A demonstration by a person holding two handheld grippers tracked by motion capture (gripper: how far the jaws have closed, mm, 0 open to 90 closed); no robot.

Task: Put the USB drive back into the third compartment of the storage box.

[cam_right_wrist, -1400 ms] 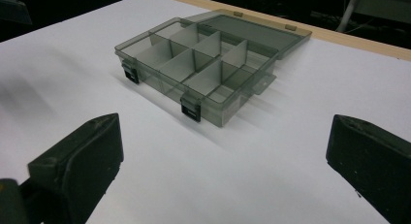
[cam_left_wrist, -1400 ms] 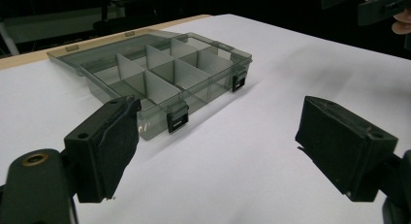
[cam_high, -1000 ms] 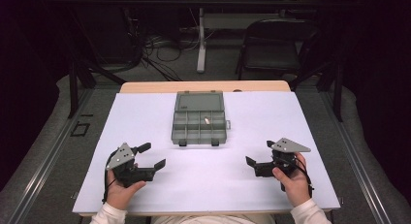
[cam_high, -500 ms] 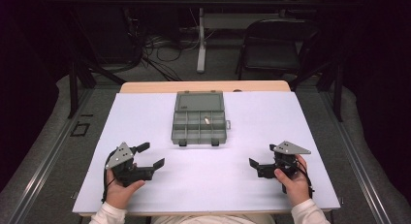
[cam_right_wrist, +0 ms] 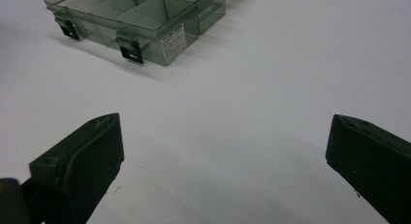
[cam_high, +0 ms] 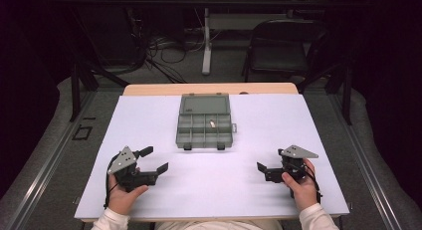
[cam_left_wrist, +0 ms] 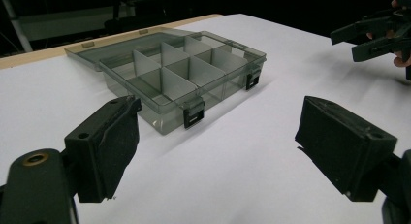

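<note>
A smoky translucent compartment box (cam_high: 204, 125) sits at the far middle of the white tabletop (cam_high: 249, 190), its lid open flat behind it, two black latches on its near wall and one small pale item (cam_high: 211, 124) in a middle compartment. The left tongs (cam_high: 152, 159) and right tongs (cam_high: 261, 167), each in a hand near the front corners, gape wide and hold nothing.
</note>
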